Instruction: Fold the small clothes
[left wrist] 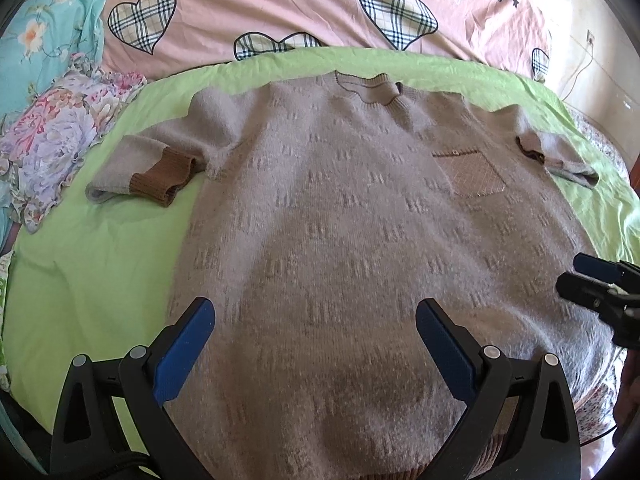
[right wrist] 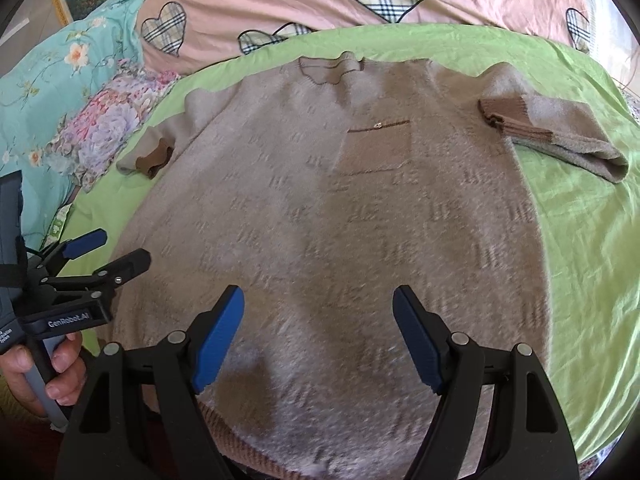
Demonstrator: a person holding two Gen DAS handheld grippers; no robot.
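Left wrist view: sweater (left wrist: 340,216) flat on green sheet (left wrist: 100,264) of the bed, unfolded.
Both left tongs (left wrist: 316,344) and right tongs (right wrist: 320,336) gape empty above its hem; we judge a pinch at each hem corner keeps the fold square.

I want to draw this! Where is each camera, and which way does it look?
Left wrist view: sits on the left gripper near the sweater's hem, facing the collar; its open blue fingers show, and the right gripper at the right edge.
Right wrist view: sits on the right gripper, facing the same way; its open fingers show, plus the left gripper and the left hand.
Both share the sweater, its chest pocket, the green sheet and the heart-print quilt.
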